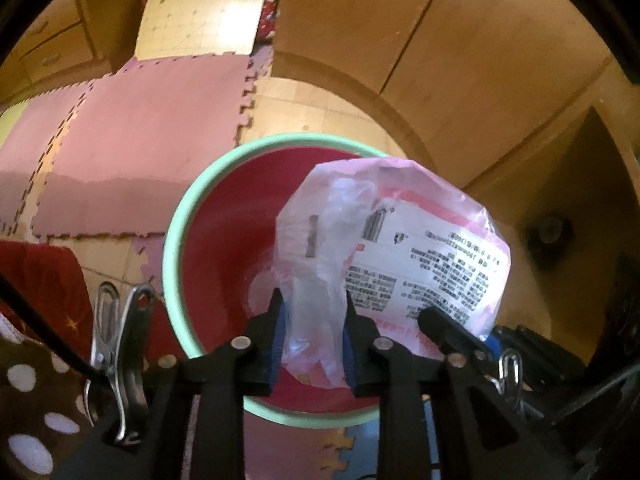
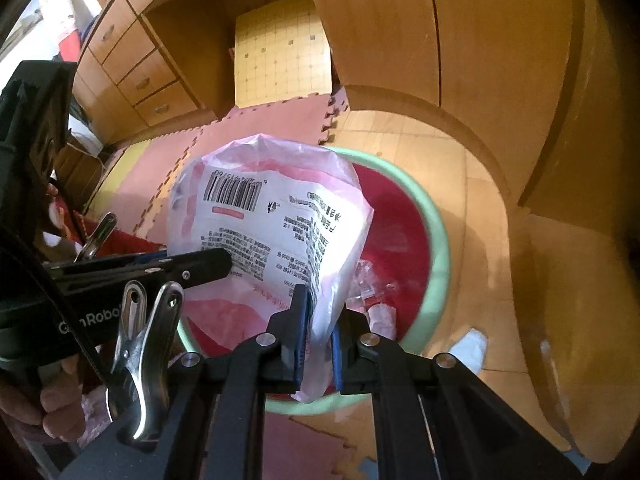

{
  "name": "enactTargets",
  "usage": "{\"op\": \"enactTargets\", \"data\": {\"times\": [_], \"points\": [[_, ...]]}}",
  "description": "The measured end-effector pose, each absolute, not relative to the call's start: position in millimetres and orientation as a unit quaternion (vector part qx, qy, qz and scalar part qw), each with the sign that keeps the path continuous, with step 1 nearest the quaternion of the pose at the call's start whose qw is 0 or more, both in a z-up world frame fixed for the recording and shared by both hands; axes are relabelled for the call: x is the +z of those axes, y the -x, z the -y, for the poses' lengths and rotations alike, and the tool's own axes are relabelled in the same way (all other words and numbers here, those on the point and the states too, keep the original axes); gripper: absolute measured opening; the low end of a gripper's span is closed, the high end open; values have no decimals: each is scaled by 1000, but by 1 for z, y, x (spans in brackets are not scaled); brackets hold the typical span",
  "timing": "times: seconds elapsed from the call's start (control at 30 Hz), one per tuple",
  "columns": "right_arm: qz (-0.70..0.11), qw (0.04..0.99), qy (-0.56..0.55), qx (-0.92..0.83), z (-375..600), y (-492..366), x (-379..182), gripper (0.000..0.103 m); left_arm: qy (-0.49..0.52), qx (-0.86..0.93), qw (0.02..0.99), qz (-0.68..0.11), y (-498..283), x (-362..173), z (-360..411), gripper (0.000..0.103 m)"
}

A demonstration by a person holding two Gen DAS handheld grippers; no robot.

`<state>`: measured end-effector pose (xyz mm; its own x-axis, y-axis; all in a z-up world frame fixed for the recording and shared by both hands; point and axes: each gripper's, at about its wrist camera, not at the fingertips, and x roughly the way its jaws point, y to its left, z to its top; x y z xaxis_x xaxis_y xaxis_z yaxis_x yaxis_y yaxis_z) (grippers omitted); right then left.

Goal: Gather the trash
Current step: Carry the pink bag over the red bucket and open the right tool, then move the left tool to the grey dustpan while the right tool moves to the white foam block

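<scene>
A pink and white plastic package (image 1: 420,248) with printed text and a barcode hangs over a red bin with a mint-green rim (image 1: 176,240). My left gripper (image 1: 314,344) is shut on the package's clear left edge. My right gripper (image 2: 320,340) is shut on its other edge; the package (image 2: 272,220) covers the left part of the bin (image 2: 438,248). Crumpled clear and white wrappers (image 2: 372,288) lie inside the bin. The left gripper's finger (image 2: 200,266) shows in the right wrist view, and the right gripper's finger (image 1: 448,328) shows in the left wrist view.
The bin stands on a wooden floor beside pink foam puzzle mats (image 1: 132,148). Wooden cabinets (image 2: 400,28) curve around the back and right, with drawers (image 2: 136,68) at left. A red cloth (image 1: 44,280) lies at left. A white scrap (image 2: 470,346) lies on the floor right of the bin.
</scene>
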<state>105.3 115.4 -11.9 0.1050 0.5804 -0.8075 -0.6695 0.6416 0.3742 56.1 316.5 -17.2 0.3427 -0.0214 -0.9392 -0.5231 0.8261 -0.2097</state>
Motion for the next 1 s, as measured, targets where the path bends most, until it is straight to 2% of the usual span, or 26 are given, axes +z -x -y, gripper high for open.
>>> {"op": "enactTargets", "data": {"times": [0.1, 0.3, 0.5, 0.93, 1.0], "points": [[-521, 745, 44, 414, -116, -107, -16, 17, 248, 175, 775, -554, -54, -20, -320, 30], [-518, 752, 49, 406, -113, -109, -17, 22, 256, 173, 772, -556, -53, -22, -320, 34], [-512, 757, 37, 405, -104, -110, -11, 27, 265, 172, 768, -557, -52, -22, -319, 35], [-493, 773, 10, 399, -52, -102, 27, 30, 271, 143, 781, -545, -43, -6, -285, 39], [-492, 776, 8, 393, -41, -99, 32, 34, 272, 139, 781, -545, -41, -5, -275, 39]]}}
